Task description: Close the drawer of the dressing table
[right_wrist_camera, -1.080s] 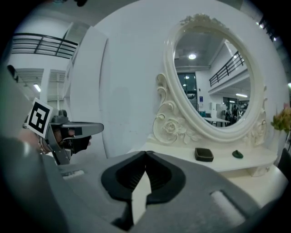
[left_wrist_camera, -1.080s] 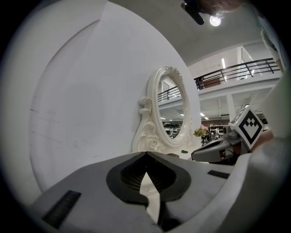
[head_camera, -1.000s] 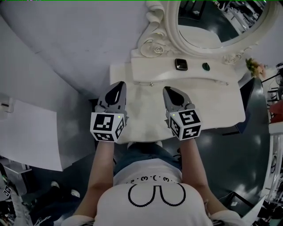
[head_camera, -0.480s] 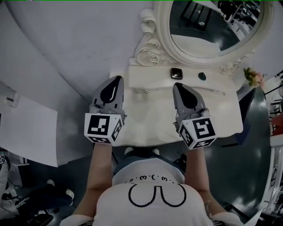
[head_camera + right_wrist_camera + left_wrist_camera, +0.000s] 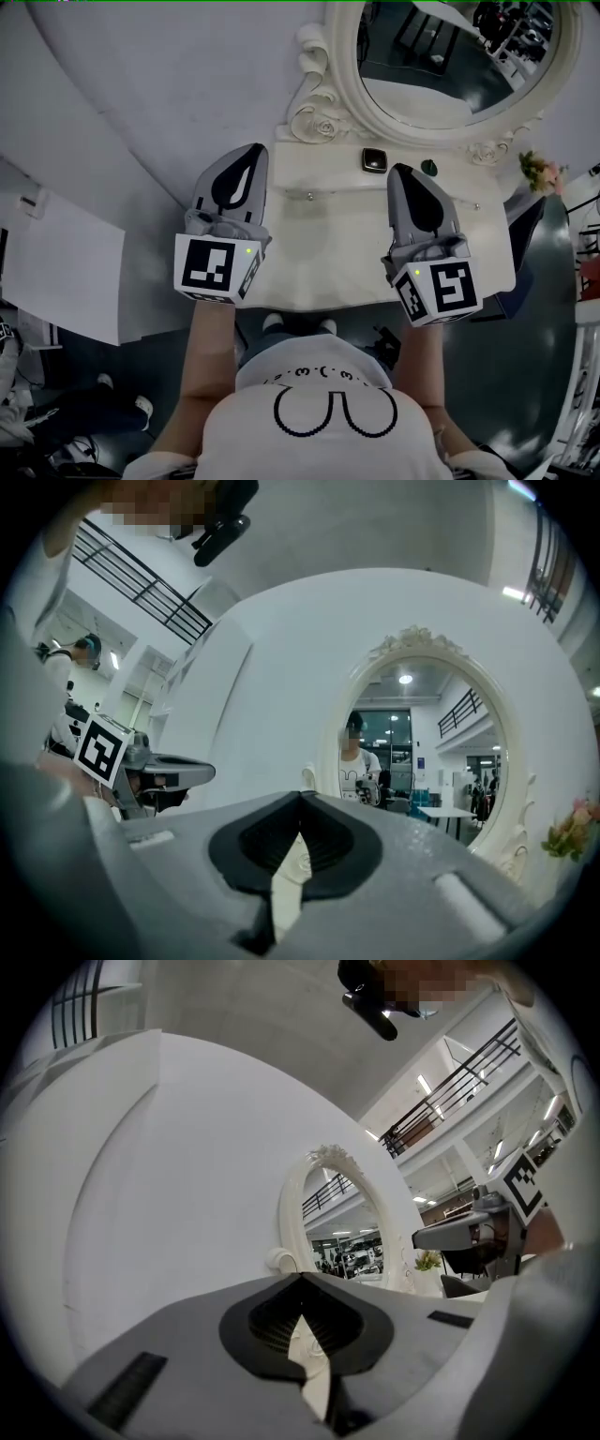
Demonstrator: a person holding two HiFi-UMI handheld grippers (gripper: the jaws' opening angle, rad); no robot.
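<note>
The white dressing table (image 5: 319, 253) stands against the wall under its oval mirror (image 5: 450, 47). A low drawer front with two small knobs (image 5: 309, 195) runs along the back shelf and looks flush. Any drawer under the tabletop is hidden from me. My left gripper (image 5: 253, 150) (image 5: 302, 1277) hangs above the table's left part, shut and empty. Over the right part my right gripper (image 5: 401, 169) (image 5: 302, 794) is also shut with nothing in it. Both point roughly level at the mirror and touch nothing.
A dark square box (image 5: 374, 159) and a small dark object (image 5: 429, 167) sit on the back shelf. Flowers (image 5: 541, 171) stand at the right end. A dark seat (image 5: 525, 225) is at the table's right, a white panel (image 5: 66, 272) at the left.
Both grippers have risen and moved toward the mirror; they look larger, and their tips now reach over the back shelf. Their jaws stayed shut.
</note>
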